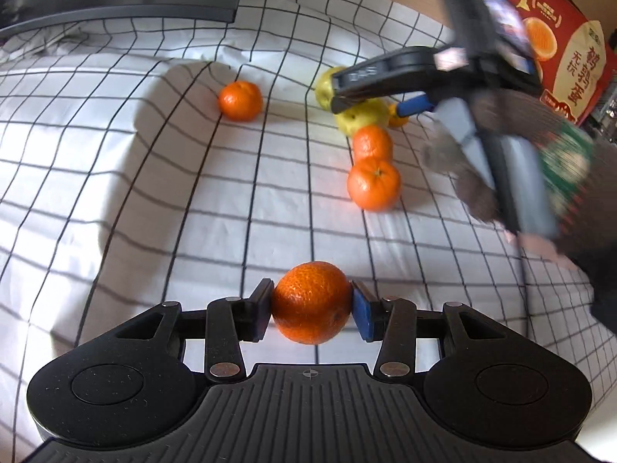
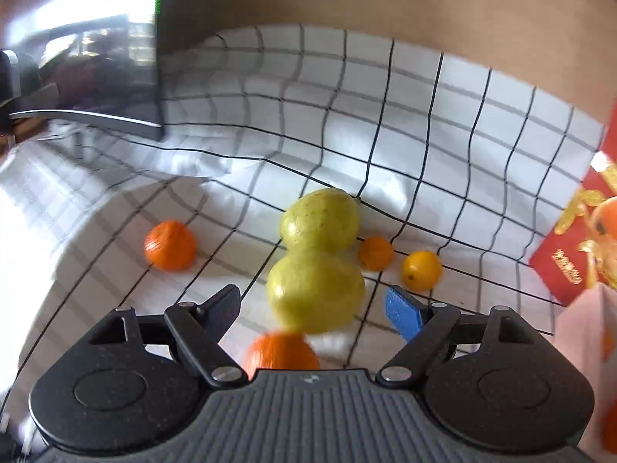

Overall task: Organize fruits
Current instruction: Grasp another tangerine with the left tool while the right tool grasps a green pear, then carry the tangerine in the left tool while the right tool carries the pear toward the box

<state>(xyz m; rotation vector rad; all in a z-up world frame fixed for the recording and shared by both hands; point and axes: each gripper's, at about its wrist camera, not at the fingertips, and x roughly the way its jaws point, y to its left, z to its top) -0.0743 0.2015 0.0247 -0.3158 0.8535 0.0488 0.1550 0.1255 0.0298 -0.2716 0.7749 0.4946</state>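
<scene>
Where left tongs [image 1: 311, 306] pinch, orange [image 1: 311, 301] looks dimpled.

Oranges [image 1: 373, 183], green fruits [image 2: 315, 289] clustered.

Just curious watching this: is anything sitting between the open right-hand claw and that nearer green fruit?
Nothing visible. The right gripper stands open with the nearer green fruit directly ahead between its fingers. An orange lies below, near the gripper's body, not across the path.
</scene>
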